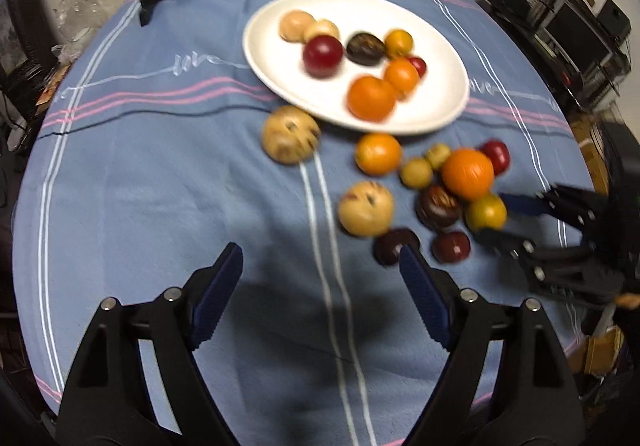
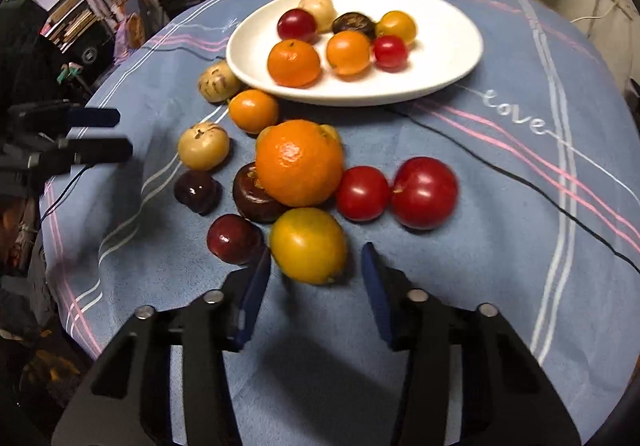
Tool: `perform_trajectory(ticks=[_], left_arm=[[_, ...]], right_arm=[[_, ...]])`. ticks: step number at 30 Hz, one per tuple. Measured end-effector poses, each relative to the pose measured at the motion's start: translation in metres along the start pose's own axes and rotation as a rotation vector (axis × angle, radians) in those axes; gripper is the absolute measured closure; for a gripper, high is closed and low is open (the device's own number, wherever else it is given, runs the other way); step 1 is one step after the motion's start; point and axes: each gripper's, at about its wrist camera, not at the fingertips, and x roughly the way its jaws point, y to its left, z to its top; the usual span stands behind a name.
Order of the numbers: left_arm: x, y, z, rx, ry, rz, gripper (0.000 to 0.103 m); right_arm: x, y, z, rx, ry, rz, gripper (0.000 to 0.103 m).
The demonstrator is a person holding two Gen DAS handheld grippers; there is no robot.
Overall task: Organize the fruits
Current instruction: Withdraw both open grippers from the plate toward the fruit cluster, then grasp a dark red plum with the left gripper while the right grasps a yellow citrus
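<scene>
Left wrist view looks down on a round desk [image 1: 160, 173] under a blue striped cloth [image 1: 140, 205], with a white plate [image 1: 276, 25] toward the far side. On the plate lie two oranges, a red plum, a dark fruit, a yellow one, two pale ones and a small red one. Loose fruit lies on the cloth just before the plate: two pale speckled fruits [image 1: 291, 133], oranges, dark plums and small greenish ones. The left hand-held gripper [image 1: 320, 266] hangs released over bare cloth, its jaws wide apart and nothing between them; a dark plum [image 1: 394, 246] sits just beyond its right fingertip. The right hand-held gripper [image 1: 494, 215] reaches in from the right edge, its tips beside a yellow-green fruit.

Right wrist view shows the same pile closer. A big orange [image 2: 298, 161] sits in the middle, two red plums [image 2: 424, 191] to its right, a dark brown fruit [image 2: 250, 193] half under it. The right hand-held gripper [image 2: 316, 258] has its jaws on either side of a yellow fruit [image 2: 308, 244], the left pad touching it or nearly so, the right pad clear of it, so it is not clamped. A black cable [image 2: 500, 169] crosses the cloth on the right. The left hand-held gripper [image 2: 120, 133] shows at the left edge.
</scene>
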Motion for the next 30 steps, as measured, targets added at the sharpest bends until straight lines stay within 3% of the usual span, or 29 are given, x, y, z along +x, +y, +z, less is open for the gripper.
perform_trajectory(ticks=[10,17,18,20,30], left_arm=[[0.035,-0.037,-0.002,0.037,0.045,-0.052,0.023],[0.055,-0.038,0.005,-0.008,0.075,-0.052,0.051],[0.054,-0.039,0.005,-0.006,0.075,-0.065,0.061],[0.050,-0.038,0.005,-0.017,0.077,-0.117,0.070],[0.026,-0.022,-0.005,-0.020,0.047,-0.094,0.070]], right_arm=[[-0.020,-0.013,-0.015,0.073,-0.001,0.021,0.064],[-0.024,-0.017,-0.025,0.111,0.000,0.026,0.064],[-0.024,-0.017,-0.026,0.114,0.000,0.030,0.064],[-0.025,-0.016,-0.027,0.113,0.000,0.033,0.064],[-0.030,-0.012,-0.028,0.122,-0.011,0.038,0.064]])
